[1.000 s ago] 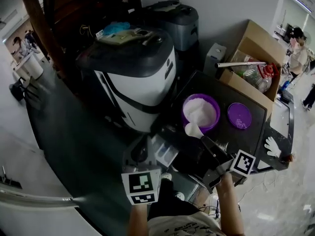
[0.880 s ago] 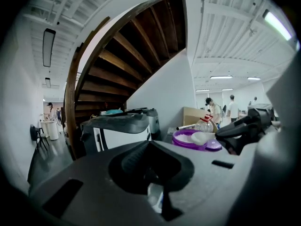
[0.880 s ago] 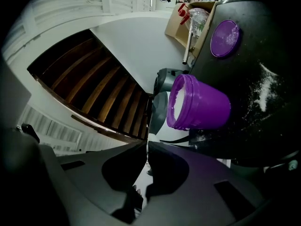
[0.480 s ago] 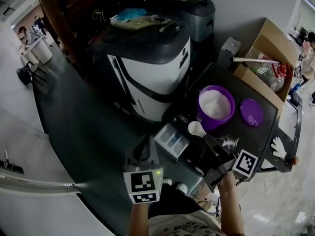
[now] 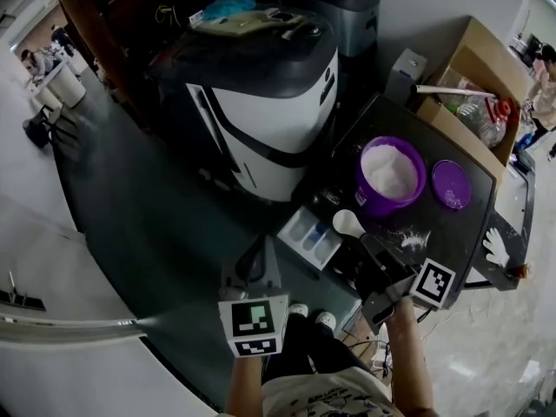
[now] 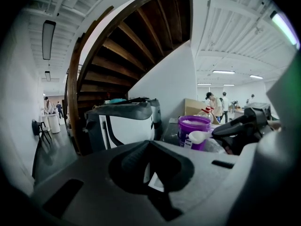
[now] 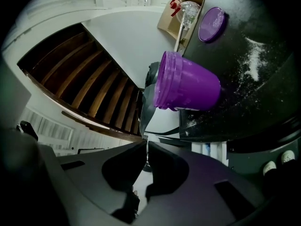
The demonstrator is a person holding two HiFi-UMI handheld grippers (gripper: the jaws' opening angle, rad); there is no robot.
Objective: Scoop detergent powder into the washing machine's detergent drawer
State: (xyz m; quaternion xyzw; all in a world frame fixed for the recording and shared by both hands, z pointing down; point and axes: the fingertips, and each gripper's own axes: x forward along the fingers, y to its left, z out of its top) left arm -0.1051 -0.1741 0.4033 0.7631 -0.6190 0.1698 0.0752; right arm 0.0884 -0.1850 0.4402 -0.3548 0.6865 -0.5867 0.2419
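Right gripper (image 5: 372, 250), jaws clamped on scoop (image 5: 347, 224) handle, has carried bowl off tub (image 5: 390, 174) rim. Bowl looks full. Drawer (image 5: 310, 235) just at scoop's 9 o'clock, tub at 1. Left gripper (image 5: 252, 263) closed, empty. Keep bowl level; tip slowly over compartment.

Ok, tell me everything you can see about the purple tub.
The purple tub is a round, plastic-looking container with a ribbed rim and a white label low on its side. It stands upright and open on the dark tabletop, nearly full of white powder. Its purple lid lies apart on the right. Spilled powder dusts the top nearby. The white scoop hovers beside it, seemingly not touching.
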